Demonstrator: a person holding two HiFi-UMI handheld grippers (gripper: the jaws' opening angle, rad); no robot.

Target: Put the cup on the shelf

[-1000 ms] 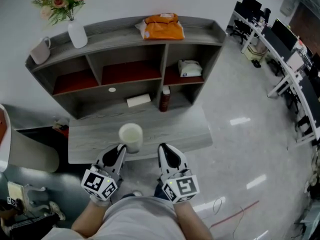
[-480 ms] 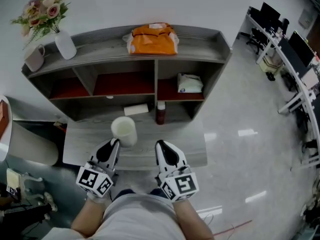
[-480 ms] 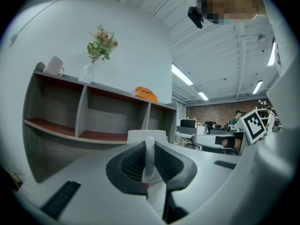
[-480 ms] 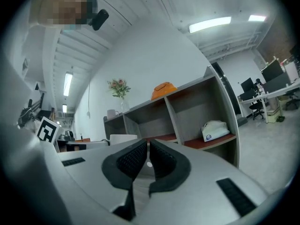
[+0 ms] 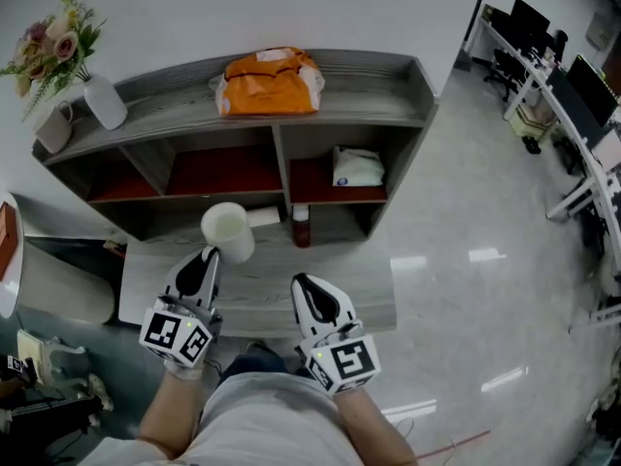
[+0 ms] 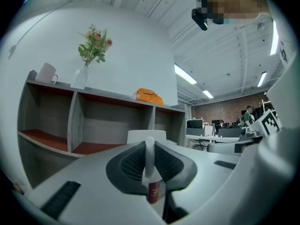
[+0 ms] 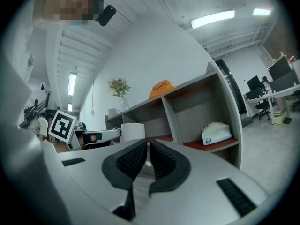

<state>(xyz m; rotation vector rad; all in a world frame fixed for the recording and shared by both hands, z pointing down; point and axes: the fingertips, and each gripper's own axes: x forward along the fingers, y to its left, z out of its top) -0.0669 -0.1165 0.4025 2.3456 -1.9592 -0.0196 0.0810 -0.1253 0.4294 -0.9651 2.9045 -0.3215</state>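
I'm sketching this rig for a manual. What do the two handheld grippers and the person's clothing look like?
The left gripper and right gripper both have smooth pale grey shells that taper to two jaws lined with black ribbed pads. Behind the jaws, each carries a white cube printed with black square markers. The person wears a light grey top.

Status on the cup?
Left tool shut on cup handle, cup before shelf, not placed. Right tool shut, nothing in it. Bottle stands in lower bay ahead.
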